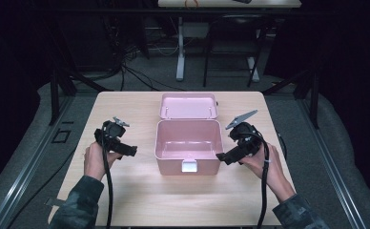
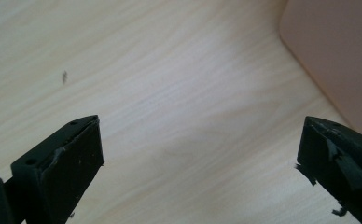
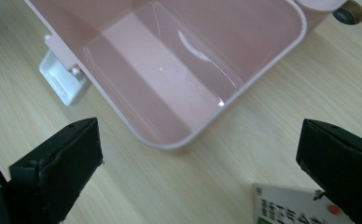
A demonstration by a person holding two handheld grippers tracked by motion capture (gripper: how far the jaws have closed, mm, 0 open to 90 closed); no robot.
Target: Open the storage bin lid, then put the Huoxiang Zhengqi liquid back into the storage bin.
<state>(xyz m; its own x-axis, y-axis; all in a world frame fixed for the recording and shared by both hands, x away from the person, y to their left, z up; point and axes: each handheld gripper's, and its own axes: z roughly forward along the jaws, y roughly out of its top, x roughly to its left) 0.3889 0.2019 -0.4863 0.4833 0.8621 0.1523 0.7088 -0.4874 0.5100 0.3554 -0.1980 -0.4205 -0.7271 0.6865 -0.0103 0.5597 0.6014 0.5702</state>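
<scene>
While both claws, left [image 1: 131, 150] and right [image 1: 221, 157], gape unladen, one pink box [image 1: 188, 143] sits between them.

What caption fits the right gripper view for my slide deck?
Open right tongs above the empty pink box, a printed card on the table beside it.

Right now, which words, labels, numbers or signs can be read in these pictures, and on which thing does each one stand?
White card or packet on the table beside the pink box: dark printed characters, cut off and too blurred to read.
Pink box, its white latch: no text.
</scene>
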